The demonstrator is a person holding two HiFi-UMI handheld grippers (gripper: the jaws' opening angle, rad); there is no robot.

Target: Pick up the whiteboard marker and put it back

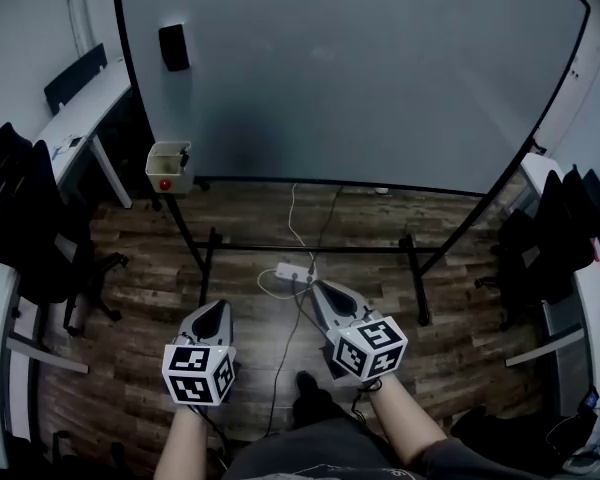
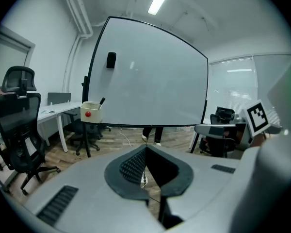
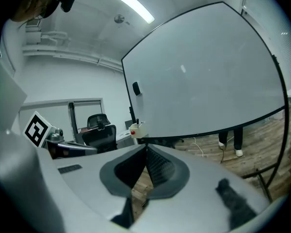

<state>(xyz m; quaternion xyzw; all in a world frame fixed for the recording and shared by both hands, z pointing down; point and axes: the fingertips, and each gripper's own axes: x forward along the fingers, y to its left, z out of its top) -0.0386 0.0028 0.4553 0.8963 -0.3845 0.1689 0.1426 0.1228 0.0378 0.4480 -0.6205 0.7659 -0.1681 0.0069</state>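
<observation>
A black whiteboard marker (image 1: 184, 154) stands in a small cream holder box (image 1: 167, 167) with a red dot, fixed at the lower left edge of the big whiteboard (image 1: 350, 68). The left gripper view shows the marker (image 2: 102, 101) poking out of the box (image 2: 90, 111), far ahead to the left. In the right gripper view the box (image 3: 137, 128) is small and distant. My left gripper (image 1: 215, 308) and right gripper (image 1: 316, 288) are held side by side over the wooden floor, well short of the board. Both are shut with nothing between the fingers.
A black eraser (image 1: 173, 47) hangs on the board's upper left. The board's stand legs (image 1: 205, 263) and a power strip (image 1: 292, 271) with cables lie ahead. Office chairs (image 1: 25, 223) and a desk (image 1: 80, 118) stand left, more chairs (image 1: 560, 228) right. A person's legs (image 2: 153, 135) show behind the board.
</observation>
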